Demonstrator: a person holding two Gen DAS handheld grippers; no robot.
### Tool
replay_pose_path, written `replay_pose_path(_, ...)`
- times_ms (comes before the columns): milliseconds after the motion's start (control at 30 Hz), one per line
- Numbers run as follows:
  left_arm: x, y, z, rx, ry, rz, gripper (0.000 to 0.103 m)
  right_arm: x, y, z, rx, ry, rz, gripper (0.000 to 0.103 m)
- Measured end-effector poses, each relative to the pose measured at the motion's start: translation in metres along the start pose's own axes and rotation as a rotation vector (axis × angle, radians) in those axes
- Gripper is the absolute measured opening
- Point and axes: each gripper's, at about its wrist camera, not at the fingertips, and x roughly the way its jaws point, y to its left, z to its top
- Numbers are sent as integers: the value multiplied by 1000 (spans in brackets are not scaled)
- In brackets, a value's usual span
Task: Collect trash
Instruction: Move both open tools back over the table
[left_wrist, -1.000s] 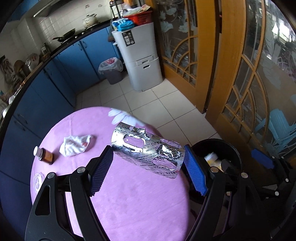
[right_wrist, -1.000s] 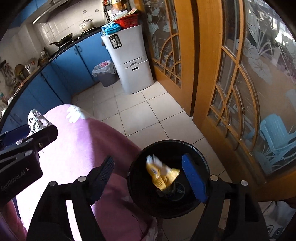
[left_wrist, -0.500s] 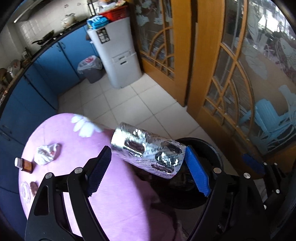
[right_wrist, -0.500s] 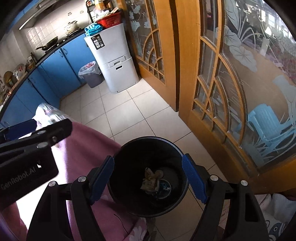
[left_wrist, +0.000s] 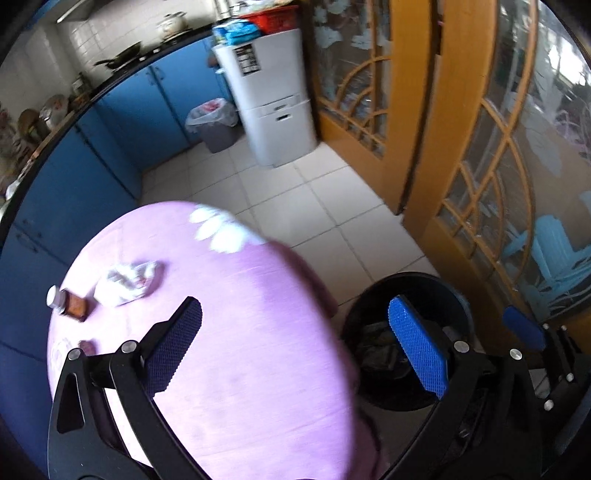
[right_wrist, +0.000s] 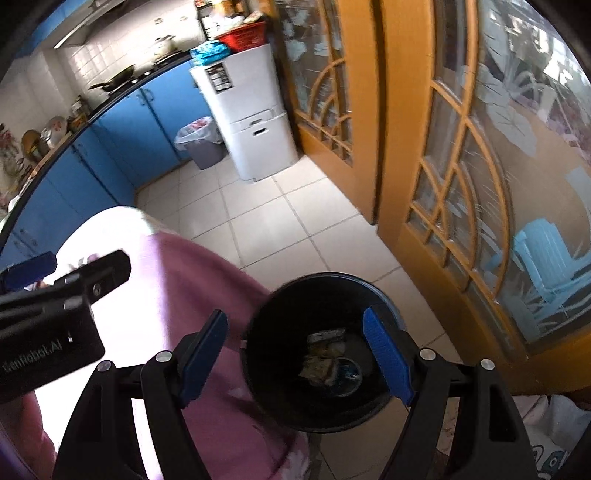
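Observation:
My left gripper (left_wrist: 295, 343) is open and empty above the right edge of the round purple table (left_wrist: 240, 332). A crumpled white tissue (left_wrist: 125, 282) and a small brown bottle with a white cap (left_wrist: 68, 304) lie on the table's left side. The black trash bin (left_wrist: 406, 295) stands on the floor beside the table. My right gripper (right_wrist: 295, 354) is open and empty above the bin (right_wrist: 280, 398). A silver blister pack (right_wrist: 327, 336) and yellowish wrappers (right_wrist: 317, 367) lie at the bin's bottom. The left gripper's body (right_wrist: 51, 317) shows at the left of the right wrist view.
Blue kitchen cabinets (left_wrist: 110, 147) run along the back. A white storage unit (left_wrist: 273, 96) and a grey lined bin (left_wrist: 214, 125) stand by them. Wooden glass doors (left_wrist: 480, 147) close off the right side. A tiled floor (left_wrist: 295, 206) lies between.
The left gripper held the silver blister pack over the table, carried it right over the bin, then opened; the pack now lies in the bin. The right gripper stayed open over the bin.

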Motion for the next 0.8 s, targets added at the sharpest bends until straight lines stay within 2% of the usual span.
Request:
replay_pose_path(200, -7, 78, -20, -116, -4, 90, 100, 4, 69, 3, -116, -2, 58, 74)
replay_pose_path(500, -10, 225, -74, -349, 30, 205, 100, 19, 191, -1, -313, -8, 135, 74)
replay_pose_path(667, -1, 295, -116, -480, 86, 231, 100, 41, 254, -5, -408, 21, 157, 74)
replay_pose_path(800, 15, 342, -145, -573, 119, 182, 100, 57, 299, -8, -473, 37, 154, 74)
